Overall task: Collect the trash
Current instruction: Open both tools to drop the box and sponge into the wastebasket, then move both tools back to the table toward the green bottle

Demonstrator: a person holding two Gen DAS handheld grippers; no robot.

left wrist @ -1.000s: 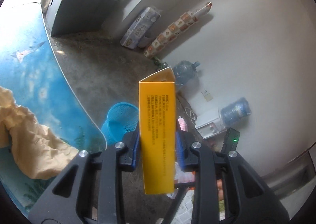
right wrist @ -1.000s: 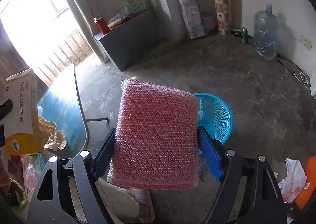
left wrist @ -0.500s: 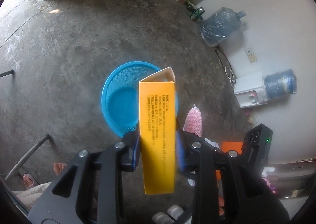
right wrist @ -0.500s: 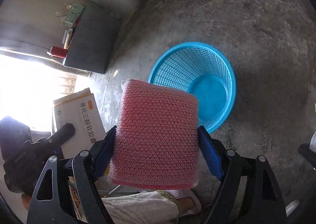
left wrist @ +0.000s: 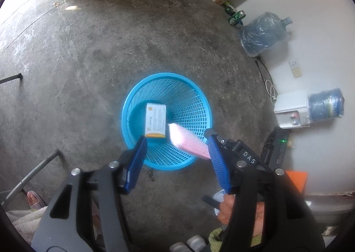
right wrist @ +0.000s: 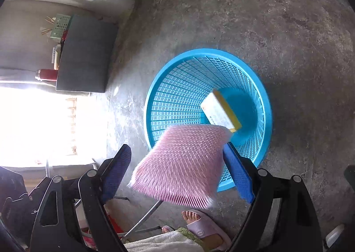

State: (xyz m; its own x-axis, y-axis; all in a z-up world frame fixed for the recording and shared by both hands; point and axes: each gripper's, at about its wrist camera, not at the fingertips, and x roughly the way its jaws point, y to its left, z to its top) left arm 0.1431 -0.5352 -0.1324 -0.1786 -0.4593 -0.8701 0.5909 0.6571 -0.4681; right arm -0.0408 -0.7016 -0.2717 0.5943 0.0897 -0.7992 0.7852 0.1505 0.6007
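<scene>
Grey concrete floor (left wrist: 88, 56) filled both views, with a blue mesh basket (left wrist: 188, 96) standing on it near a white wall. Along that wall sat a large water bottle (left wrist: 264, 34) and a white box (left wrist: 290, 107).

Above the basket, the left gripper (left wrist: 176, 161) had just been opening; its blue pads stood apart with nothing between them. The yellow-and-white carton (left wrist: 156, 120) lay down inside the basket, near the bottom, one end against the mesh wall.

The right gripper (right wrist: 175, 174) pointed down at the basket's near rim, and its jaws stood wide. The pink mesh pad (right wrist: 182, 163) was blurred and tilted between them. Its right edge was at the right pad (right wrist: 235, 174), while a clear gap showed on the left side, so it looked loose rather than clamped. In the left wrist view the pink pad's far end reached over the basket's opening, just beside the carton.

A foot in a pink slipper (right wrist: 204, 227) stood on the floor below the right gripper.
</scene>
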